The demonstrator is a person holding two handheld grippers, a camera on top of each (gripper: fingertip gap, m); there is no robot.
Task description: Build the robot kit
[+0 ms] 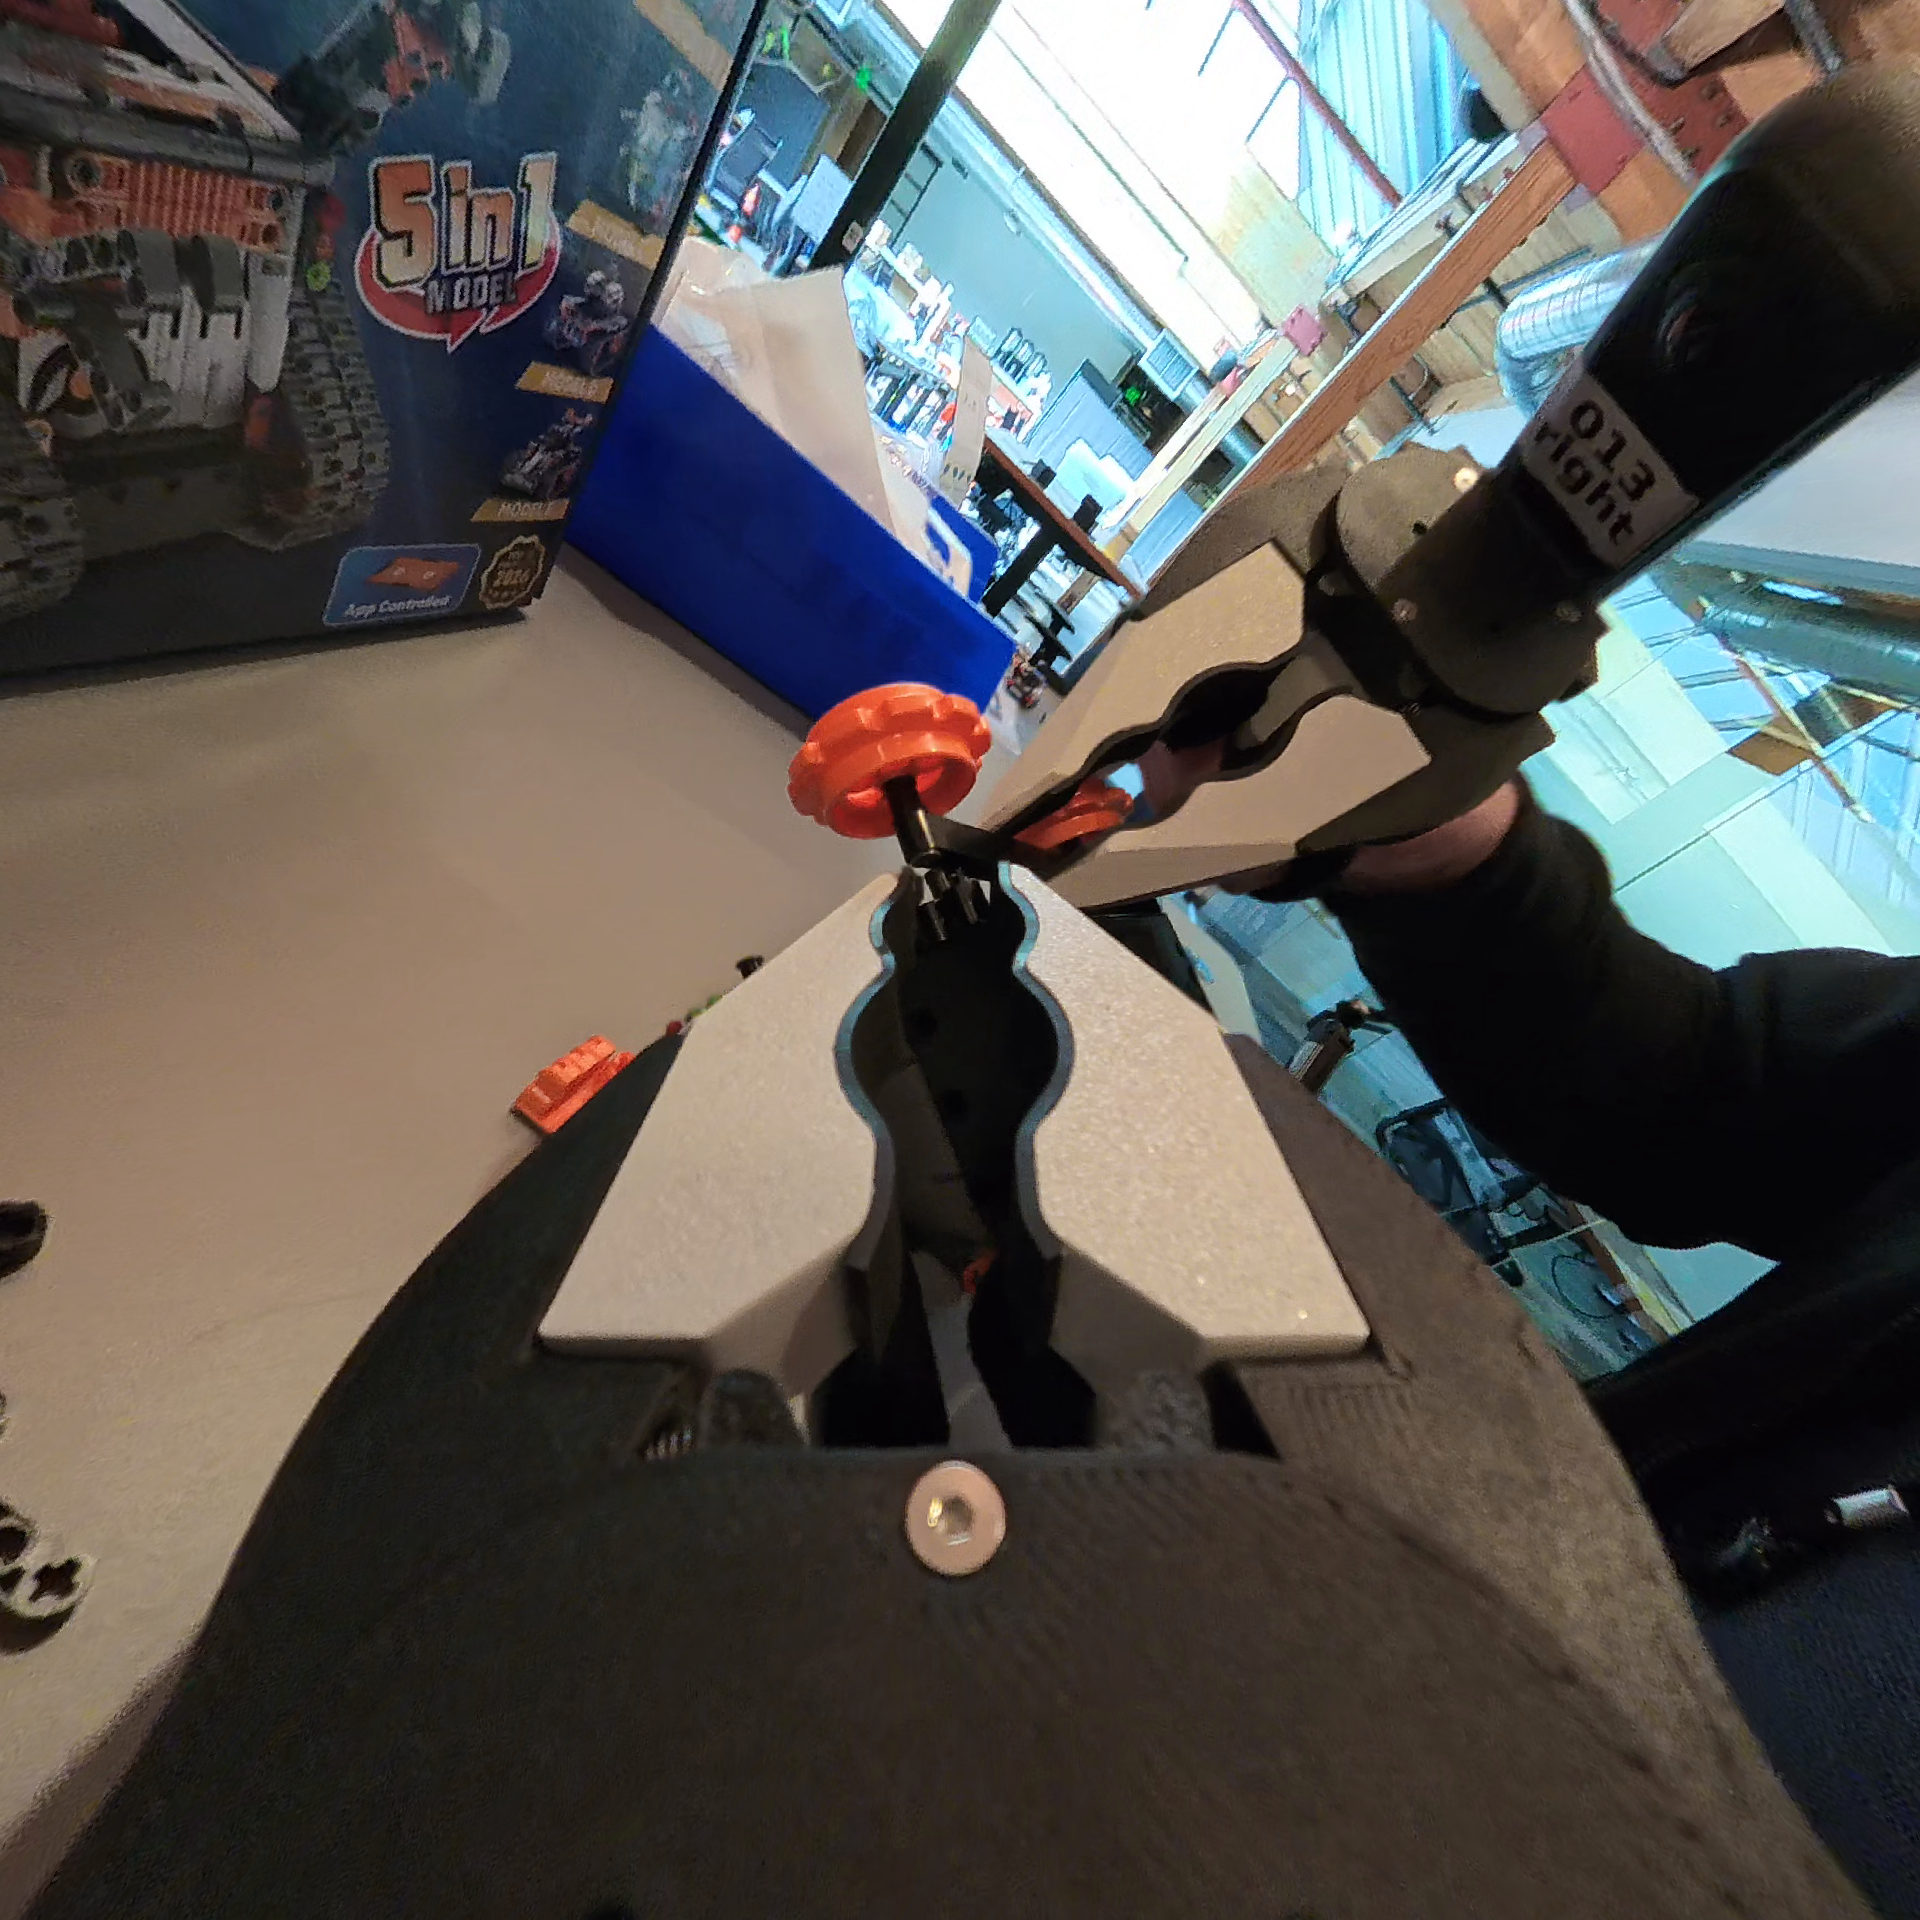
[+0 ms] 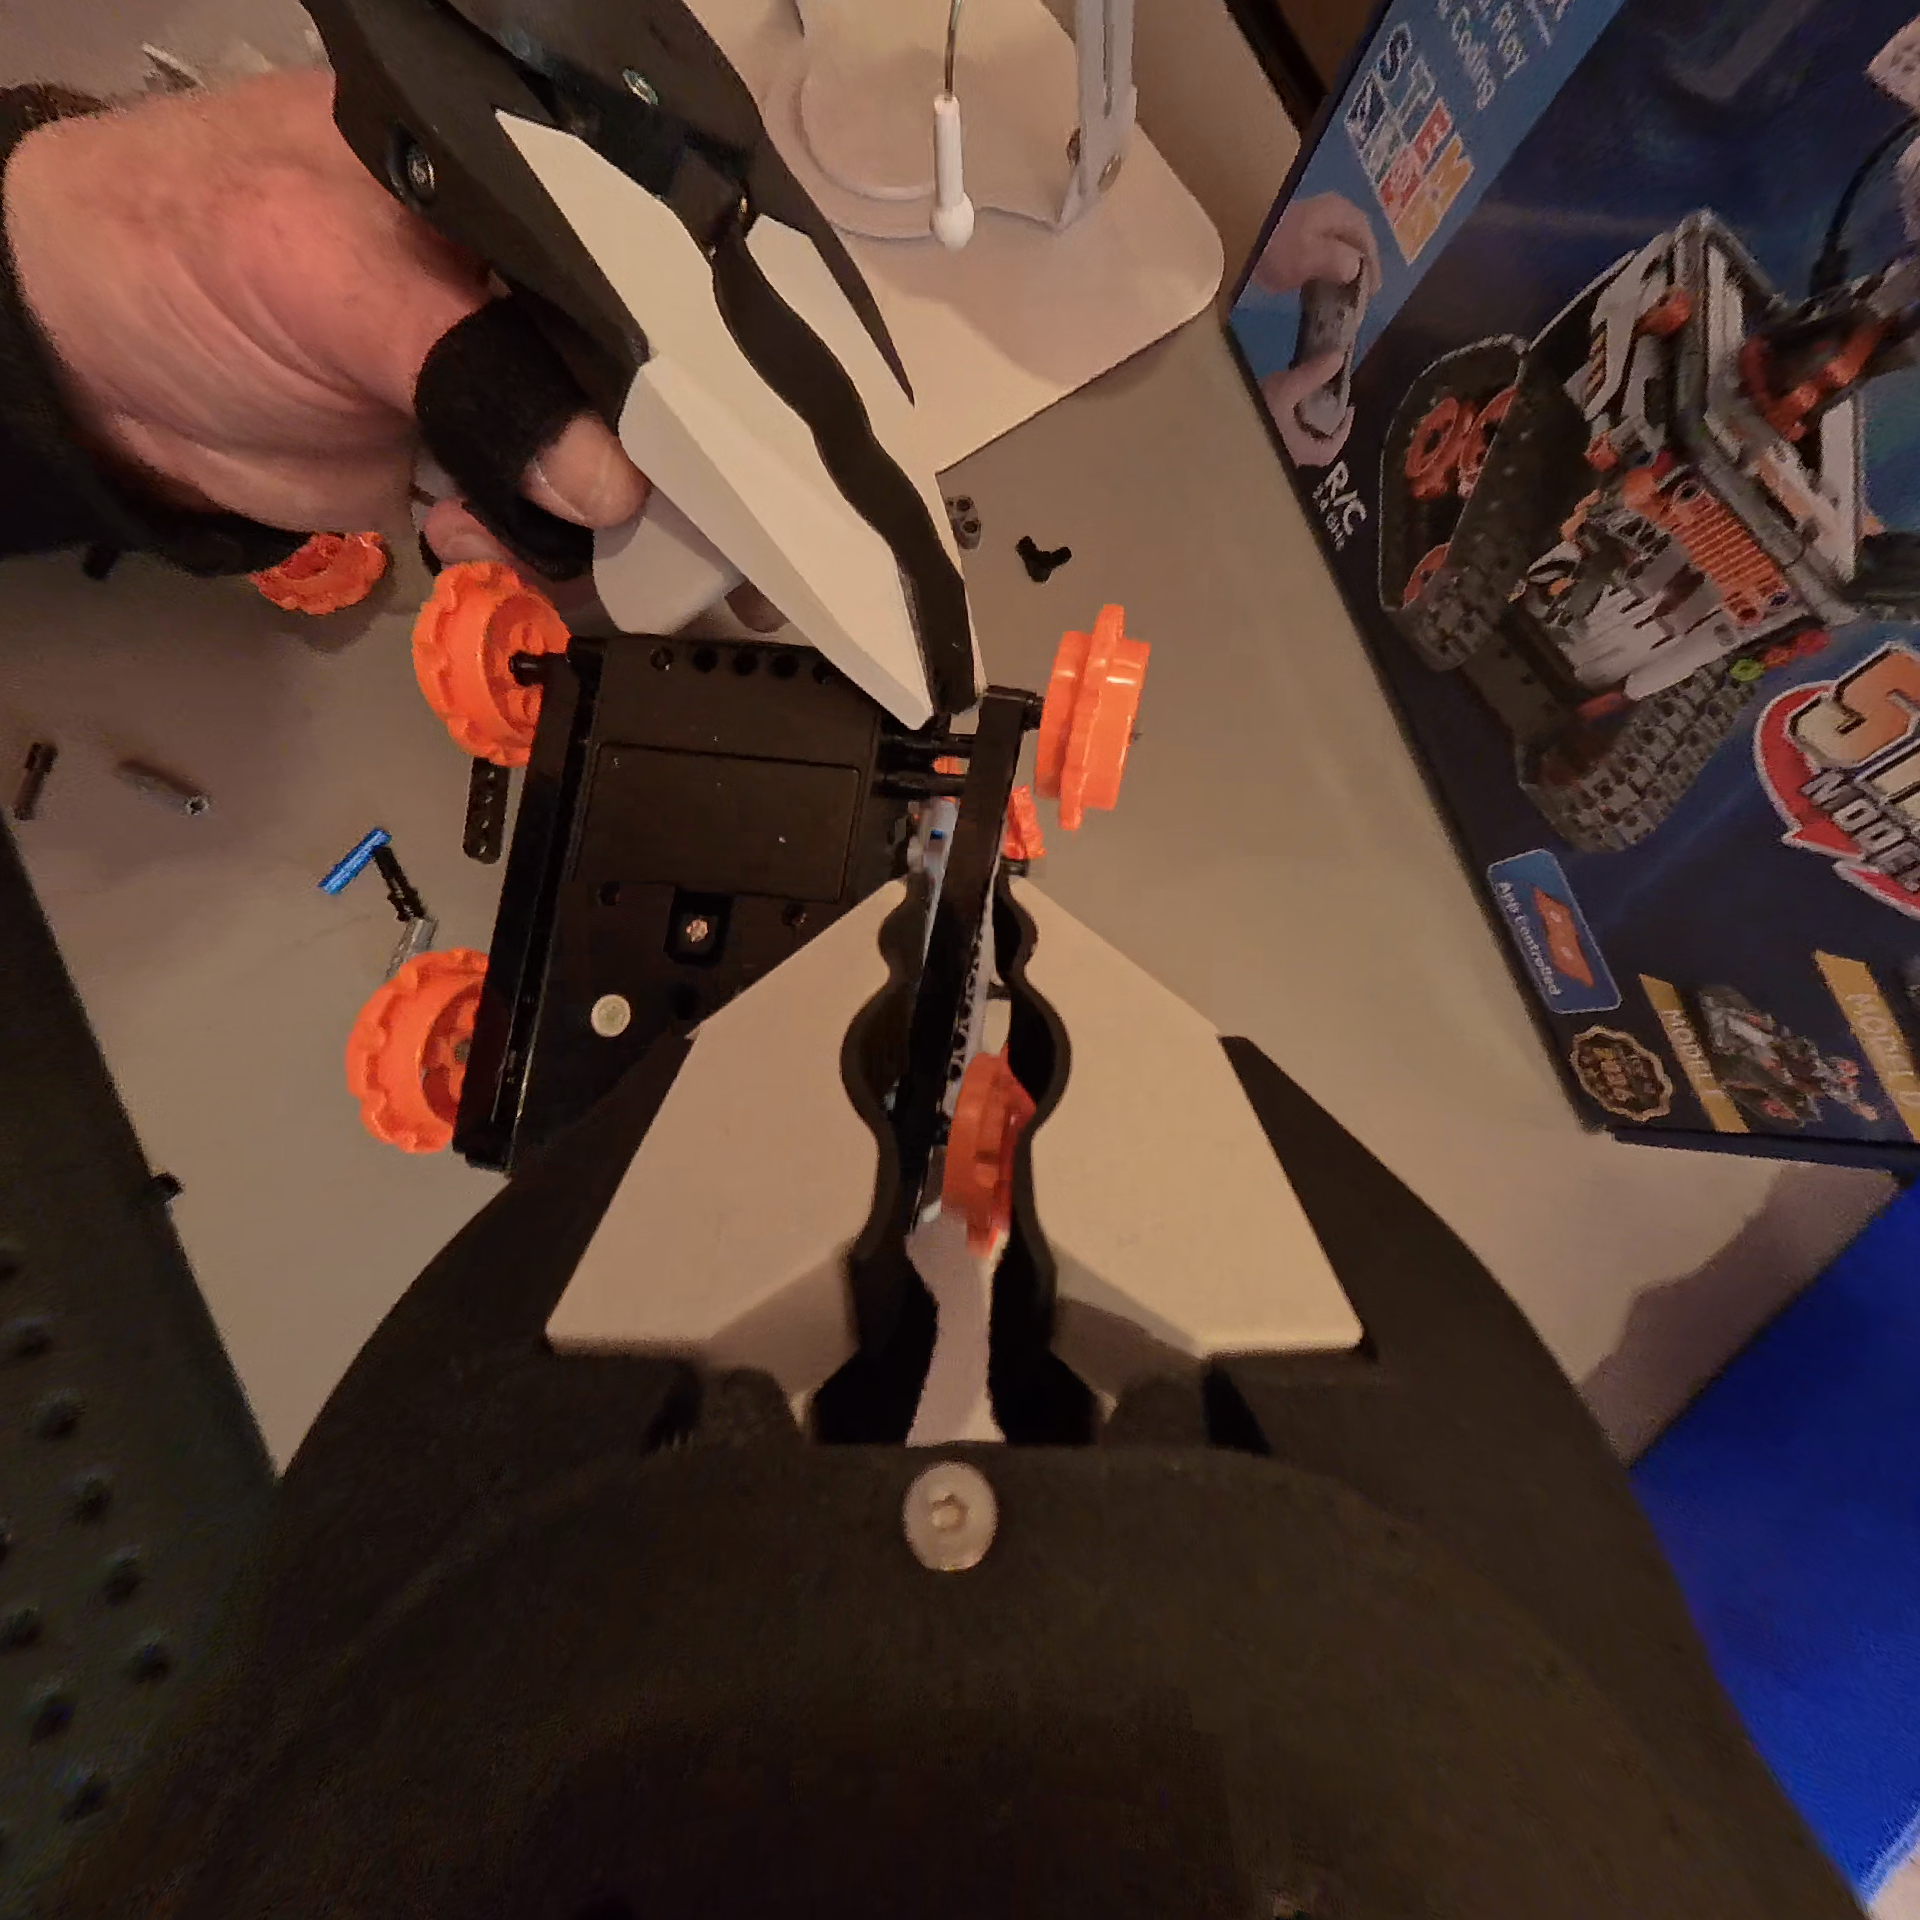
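Left gripper: my left gripper has its fingers drawn together, clamped on the black pin end of the chassis; in my right wrist view it comes down from above onto the top of the black side beam.

Right gripper: my right gripper is pinched on that same black side beam, which runs down the slot between the grey pads with an orange wheel lodged there; from my left wrist view it reaches in from the right, tips meeting the pin.

Chassis: the black motor-block chassis is held between both grippers, above the grey table, left of the beam.

Wheels: an orange sprocket sits on an axle just right of the beam; two orange wheels are on the chassis's far left side. In my left wrist view the sprocket stands just above my fingertips.

Loose parts: a blue pin, grey pins and another orange wheel lie on the table left of the chassis; an orange brick lies on it too.

Box: the building-set box lies right of the chassis.

Hand: a person's hand, in a black fingerless glove, grips the left gripper above and left of the chassis.
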